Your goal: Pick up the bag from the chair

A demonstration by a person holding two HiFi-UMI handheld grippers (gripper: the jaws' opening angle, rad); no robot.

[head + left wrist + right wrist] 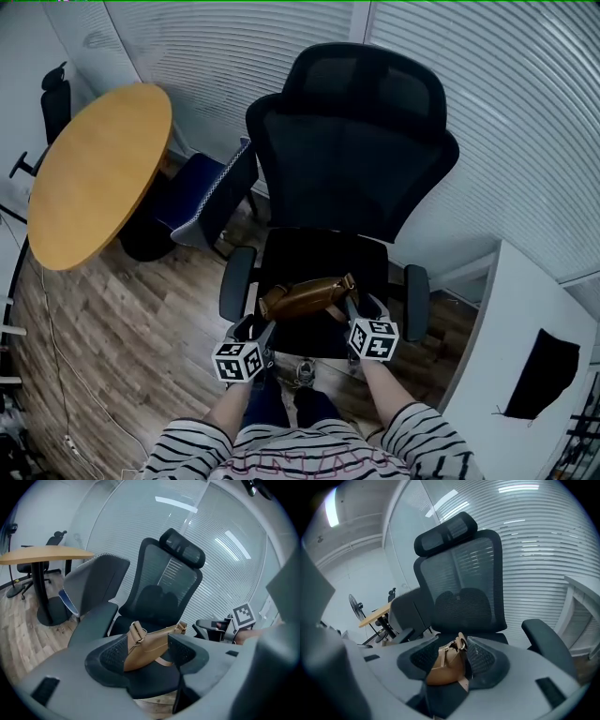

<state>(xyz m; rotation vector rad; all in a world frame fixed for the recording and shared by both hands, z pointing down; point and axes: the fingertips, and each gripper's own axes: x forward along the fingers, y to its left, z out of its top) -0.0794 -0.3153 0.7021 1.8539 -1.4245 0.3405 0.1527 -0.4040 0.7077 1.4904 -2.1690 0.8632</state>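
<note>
While the small tan leather bag (302,298) lay across the front of the seat of the black mesh office chair (352,159), both grippers were on it, one at each end. Left gripper (265,324) had its jaws closed in on the bag's left end, and the right gripper (349,307) was pinching the other end, near a metal ring. Honestly couldn't tell if the bag was off the seat. Round wooden table (94,173) stood well off to the left.
</note>
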